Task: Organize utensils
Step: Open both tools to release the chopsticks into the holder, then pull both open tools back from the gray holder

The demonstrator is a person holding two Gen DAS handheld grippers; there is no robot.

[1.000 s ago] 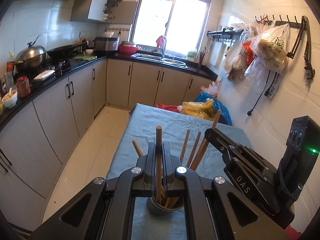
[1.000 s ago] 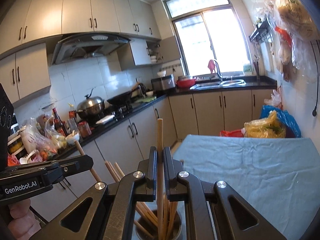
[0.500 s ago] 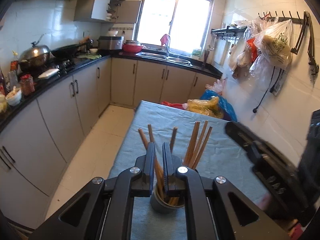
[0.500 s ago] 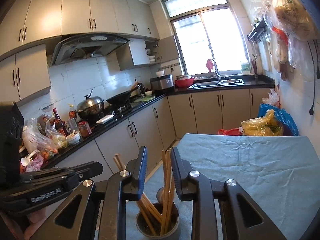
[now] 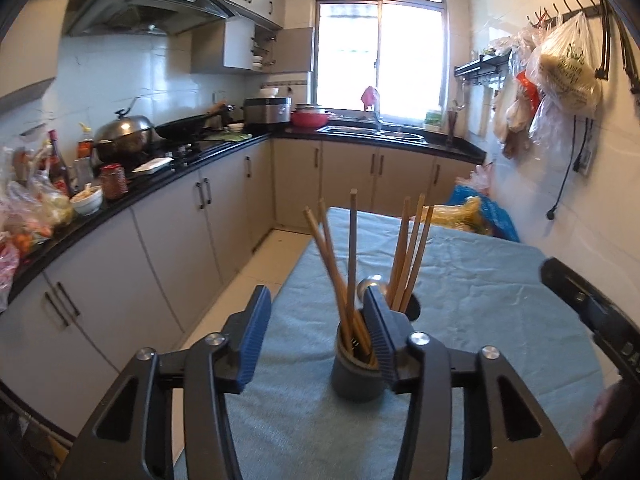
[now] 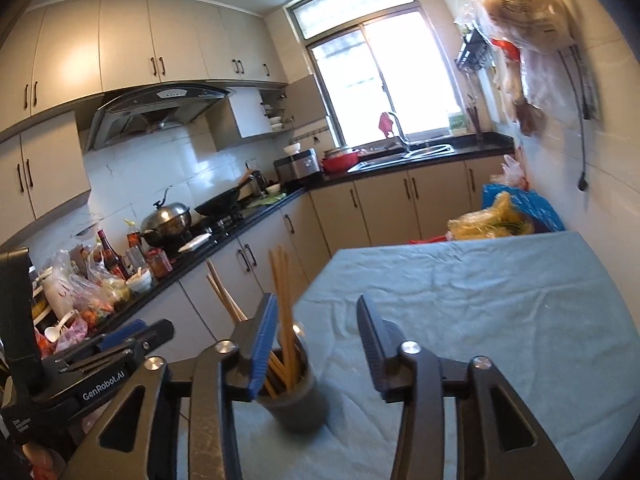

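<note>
Both grippers, left [image 5: 316,338] and right [image 6: 316,344], have let go and backed off; we see jaws opening, nothing between them. Chopsticks [image 5: 352,264] stand in the cup [image 5: 354,376] near the table's [image 5: 480,320] left edge.

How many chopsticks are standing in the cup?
6 that I can see, all in the dark cup on the blue cloth: three chopsticks lean left or stand upright, three more lean right. Others may be hidden behind the hand-held gripper.
</note>
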